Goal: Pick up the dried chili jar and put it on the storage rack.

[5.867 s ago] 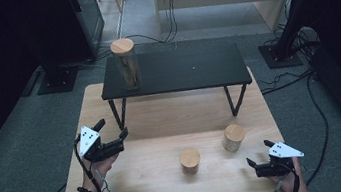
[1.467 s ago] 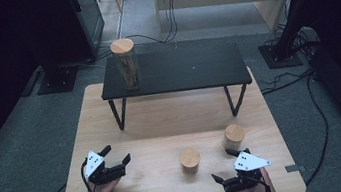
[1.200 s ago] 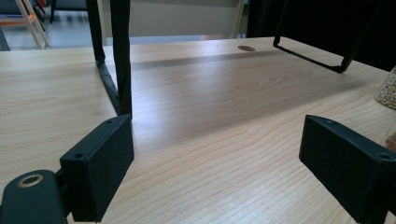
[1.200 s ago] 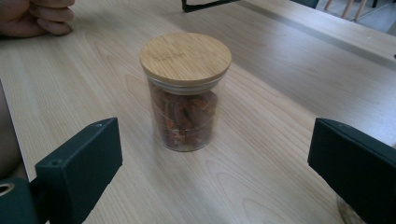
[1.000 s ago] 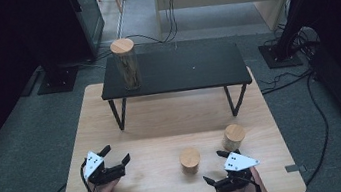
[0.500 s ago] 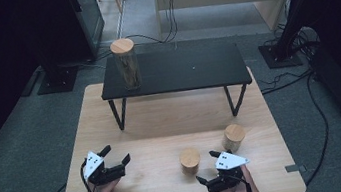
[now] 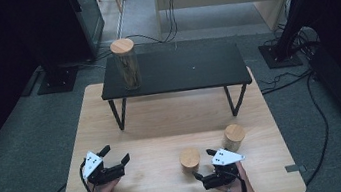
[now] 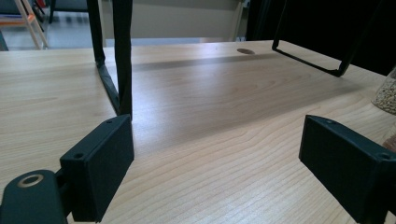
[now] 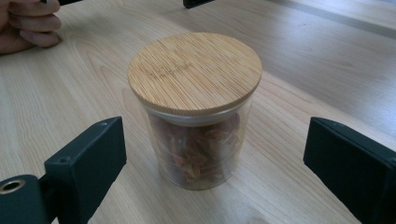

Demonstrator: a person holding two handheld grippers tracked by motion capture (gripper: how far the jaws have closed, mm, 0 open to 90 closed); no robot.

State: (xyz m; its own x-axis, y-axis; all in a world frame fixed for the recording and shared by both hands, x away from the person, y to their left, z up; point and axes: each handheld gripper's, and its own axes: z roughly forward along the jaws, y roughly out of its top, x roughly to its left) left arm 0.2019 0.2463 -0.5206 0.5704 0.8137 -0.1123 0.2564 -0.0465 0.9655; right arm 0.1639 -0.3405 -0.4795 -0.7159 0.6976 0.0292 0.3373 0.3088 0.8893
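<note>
- The right tool (image 7: pixel 205 168) sits low at the near edge of the wooden surface (image 7: pixel 162 122), its jaws spread wide and empty, pointed left toward the short jar (image 7: pixel 189 160) just beside it.
- In the right gripper view that jar (image 9: pixel 196 107) stands upright between the two black jaws, touching neither; it is clear glass with a flat bamboo lid (image 9: pixel 195 71) and reddish-brown dried contents.
- Judged from this line-up, the step in hand is a side grasp of the short jar. To do it well, bring the jaws level with the glass wall below the lid, not onto the lid rim, which may simply lift off.
- Centre the jar between the jaws before closing, so neither pad pushes it sideways across the smooth wood.
- Close gently and squarely: the glass is probably slick, and a tilted grip could let it twist.
- A second lidded jar (image 7: pixel 234 137) stands near, to the right and a little farther off; keep the outer jaw clear of it on the approach.
- The left tool (image 7: pixel 115 160) rests at the near left, jaws open and holding nothing; its own view looks along bare wood toward the legs of the black raised shelf (image 7: pixel 175 70).
- A tall jar (image 7: pixel 125 64) stands on that shelf's far left end, well apart from the action.
</note>
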